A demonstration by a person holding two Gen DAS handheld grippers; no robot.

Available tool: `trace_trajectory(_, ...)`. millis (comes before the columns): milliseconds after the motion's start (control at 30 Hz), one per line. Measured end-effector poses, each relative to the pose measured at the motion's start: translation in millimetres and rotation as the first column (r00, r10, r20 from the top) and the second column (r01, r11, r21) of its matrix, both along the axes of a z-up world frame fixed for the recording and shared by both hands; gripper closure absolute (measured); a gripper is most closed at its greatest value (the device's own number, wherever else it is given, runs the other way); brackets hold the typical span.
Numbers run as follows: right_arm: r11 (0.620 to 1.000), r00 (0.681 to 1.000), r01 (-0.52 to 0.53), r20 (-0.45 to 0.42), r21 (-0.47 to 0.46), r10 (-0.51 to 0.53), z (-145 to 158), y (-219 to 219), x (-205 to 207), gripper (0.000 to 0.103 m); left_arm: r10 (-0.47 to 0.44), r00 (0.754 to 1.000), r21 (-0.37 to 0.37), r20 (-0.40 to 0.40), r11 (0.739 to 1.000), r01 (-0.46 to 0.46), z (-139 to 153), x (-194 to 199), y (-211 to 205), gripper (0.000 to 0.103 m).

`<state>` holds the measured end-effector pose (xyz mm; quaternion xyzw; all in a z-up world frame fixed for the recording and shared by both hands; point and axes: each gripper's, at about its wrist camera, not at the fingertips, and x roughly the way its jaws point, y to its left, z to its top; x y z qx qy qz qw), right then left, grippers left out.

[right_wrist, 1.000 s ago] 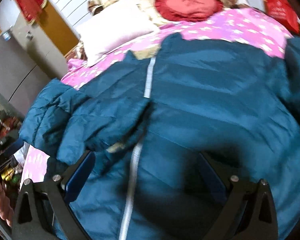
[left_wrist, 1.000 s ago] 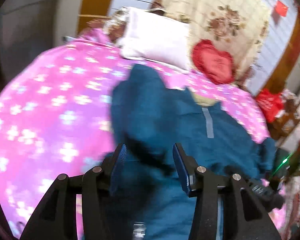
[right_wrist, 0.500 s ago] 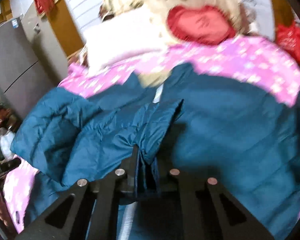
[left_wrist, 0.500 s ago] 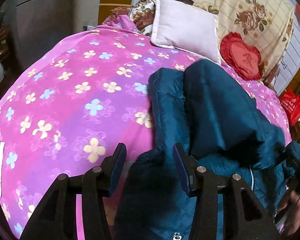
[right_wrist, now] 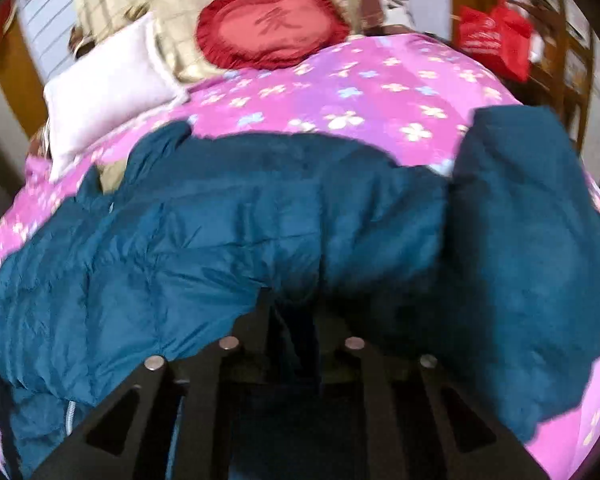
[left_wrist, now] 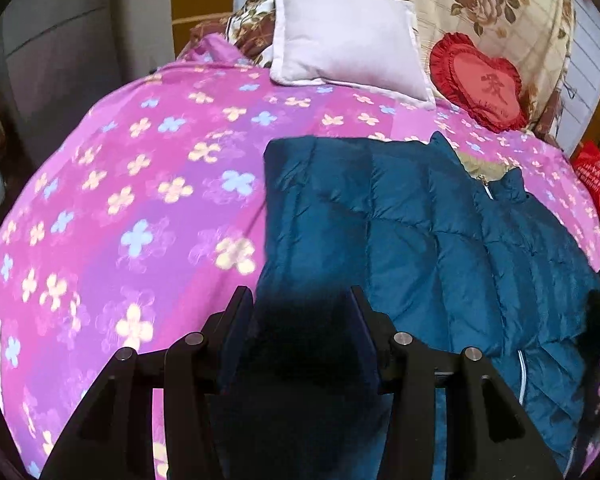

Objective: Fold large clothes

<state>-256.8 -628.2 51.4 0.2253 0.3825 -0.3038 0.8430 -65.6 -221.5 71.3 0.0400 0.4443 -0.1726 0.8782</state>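
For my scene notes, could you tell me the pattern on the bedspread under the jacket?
Pink-purple bedspread with pale yellow and blue flowers; clearest in the left wrist view.

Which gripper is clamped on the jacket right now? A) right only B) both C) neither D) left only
A: the right gripper has its fingers closed on a pinch of the blue jacket, while the left gripper is spread open over it.

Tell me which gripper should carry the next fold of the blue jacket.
Right, probably. The right gripper looks shut on a pinch of the blue jacket, so it can likely pull that fabric across. The left gripper stands open over the jacket's edge, holding nothing.
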Motion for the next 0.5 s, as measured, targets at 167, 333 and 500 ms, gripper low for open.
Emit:
trace_trajectory(167, 0.988, 0.994, 0.080, 0.089, -0.130, -0.069, 44.4, 1.9, -20.3, 0.053, 0.011, 1.000, 0.000, 0.024, 1.000, -0.011, -3.2, 14.6, -19.6, 0.078)
trace_trajectory(333, 0.988, 0.979, -0.151, 0.134, -0.042, 0.156, 44.5, 17.0, 4.5, 0.052, 0.028, 0.999, 0.033, 0.039, 0.999, -0.029, -15.7, 22.3, -36.2, 0.078)
trace_trajectory(500, 0.955, 0.956, -0.287, 0.039, -0.069, 0.290, 13.9, 38.5, 55.6, 0.053, 0.035, 0.998, 0.061, 0.061, 0.997, -0.039, -25.6, 24.7, -43.5, 0.076)
